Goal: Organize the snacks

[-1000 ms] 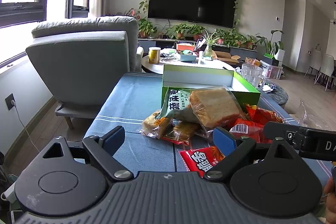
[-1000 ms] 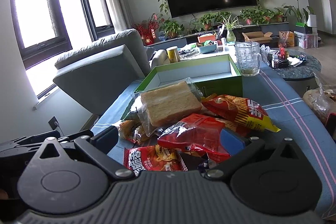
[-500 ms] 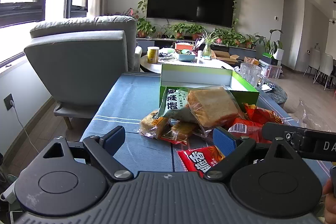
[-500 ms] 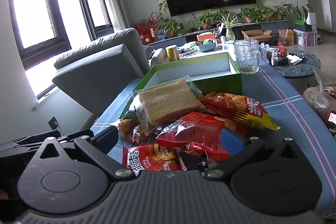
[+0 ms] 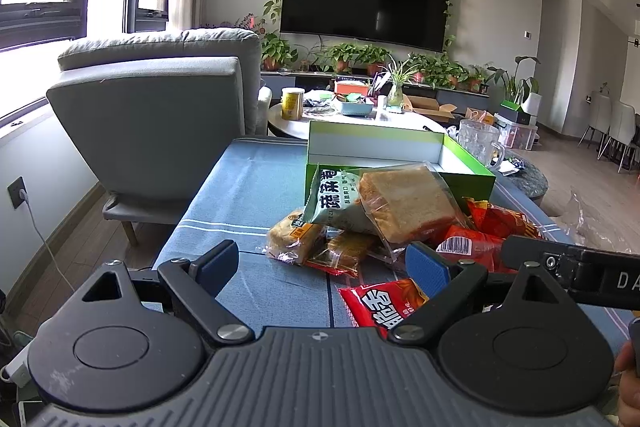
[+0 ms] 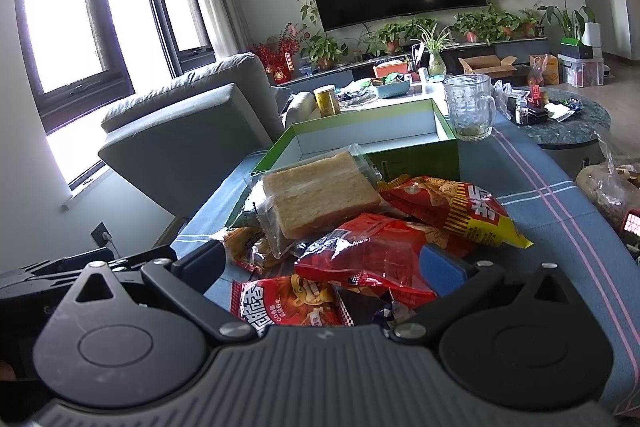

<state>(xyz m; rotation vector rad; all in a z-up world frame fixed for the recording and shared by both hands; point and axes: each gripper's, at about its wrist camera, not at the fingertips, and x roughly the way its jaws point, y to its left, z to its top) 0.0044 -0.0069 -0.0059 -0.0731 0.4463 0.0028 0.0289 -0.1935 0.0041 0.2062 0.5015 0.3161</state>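
A pile of snack packs lies on the blue tablecloth (image 5: 248, 187) in front of an open green box (image 5: 384, 143), which also shows in the right wrist view (image 6: 416, 155). On top lies wrapped toast (image 5: 404, 203) (image 6: 320, 195) and a green-white pack (image 5: 336, 199). Red bags (image 6: 372, 259) (image 6: 452, 207) and a small red pack (image 5: 384, 307) (image 6: 288, 303) lie nearer. Small orange cakes (image 5: 296, 235) lie left of the pile. My left gripper (image 5: 320, 267) is open and empty before the pile. My right gripper (image 6: 324, 263) is open, its jaws either side of the red bag, not touching.
A glass mug (image 6: 468, 111) stands right of the box. A grey armchair (image 5: 160, 115) is beyond the table's left edge. A round side table (image 6: 568, 123) with clutter stands at right. A clear bag of food (image 6: 612, 187) lies at the table's right side.
Both views have drifted slightly. The pile sits a little lower and closer in the frames. Both grippers stay open and nothing has been taken hold of.
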